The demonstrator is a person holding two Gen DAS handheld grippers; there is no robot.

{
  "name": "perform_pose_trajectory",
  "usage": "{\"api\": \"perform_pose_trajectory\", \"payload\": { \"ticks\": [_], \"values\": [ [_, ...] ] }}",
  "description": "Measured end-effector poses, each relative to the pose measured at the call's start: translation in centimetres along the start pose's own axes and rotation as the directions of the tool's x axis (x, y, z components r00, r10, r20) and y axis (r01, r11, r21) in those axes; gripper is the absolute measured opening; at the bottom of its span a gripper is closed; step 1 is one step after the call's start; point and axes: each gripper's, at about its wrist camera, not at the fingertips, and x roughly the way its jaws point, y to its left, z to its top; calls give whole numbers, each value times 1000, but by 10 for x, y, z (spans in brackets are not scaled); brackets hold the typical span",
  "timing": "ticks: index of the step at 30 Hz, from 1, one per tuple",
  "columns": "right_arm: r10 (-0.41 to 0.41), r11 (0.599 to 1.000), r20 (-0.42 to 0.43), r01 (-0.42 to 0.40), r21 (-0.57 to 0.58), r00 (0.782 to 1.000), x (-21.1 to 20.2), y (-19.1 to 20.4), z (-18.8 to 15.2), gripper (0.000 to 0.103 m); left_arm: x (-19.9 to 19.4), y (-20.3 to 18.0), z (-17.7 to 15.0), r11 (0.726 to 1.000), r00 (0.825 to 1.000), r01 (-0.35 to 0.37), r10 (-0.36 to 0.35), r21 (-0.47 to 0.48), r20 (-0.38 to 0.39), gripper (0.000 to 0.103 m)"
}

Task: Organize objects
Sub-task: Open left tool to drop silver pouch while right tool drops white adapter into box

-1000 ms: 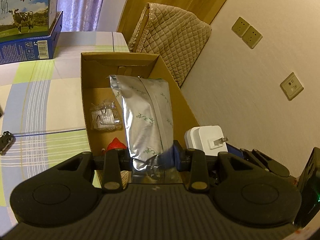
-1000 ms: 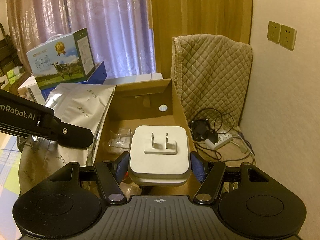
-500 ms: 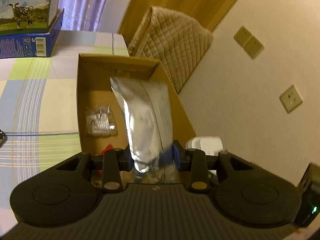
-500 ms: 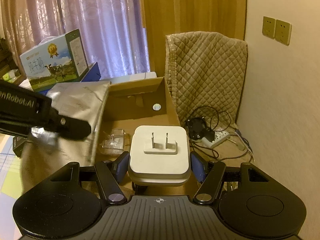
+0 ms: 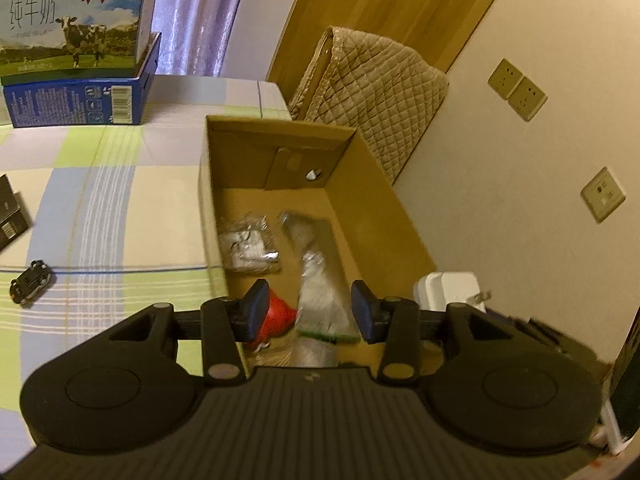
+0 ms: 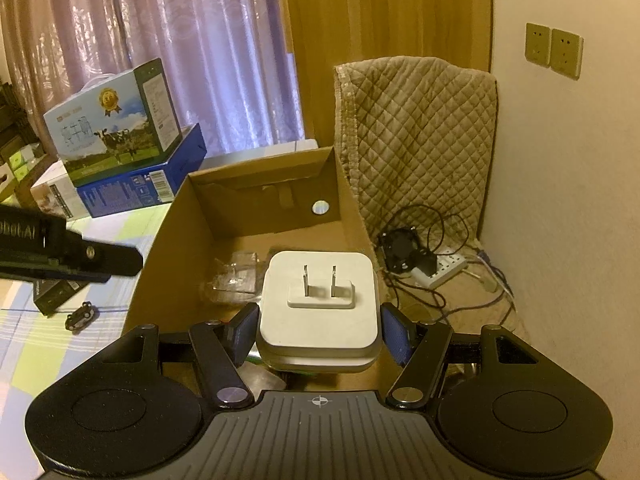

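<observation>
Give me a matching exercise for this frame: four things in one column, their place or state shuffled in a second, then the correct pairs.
Things:
1. silver pouch
2. white charger
3. milk carton
4. toy car

Places or states:
A. on the blue box
B. between the right gripper fingers
C. on the checked cloth, outside the cardboard box
D. inside the cardboard box, below the open left gripper

Pairs: 1-D, 2-B, 3-A, 4-C

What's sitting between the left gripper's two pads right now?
In the left wrist view, the silver pouch lies blurred in the gap of the open left gripper, down in the box, beside something red.
</observation>
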Motion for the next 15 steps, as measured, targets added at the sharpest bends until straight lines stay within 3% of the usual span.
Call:
{"api": "perform_pose_trajectory", "payload": {
  "ticks": [15],
  "values": [
    [12,1000,-1,-12,-17,1000,2,17,4,62,-3,16,-19,1000,999,-19,19,3,-32,42]
  ]
}}
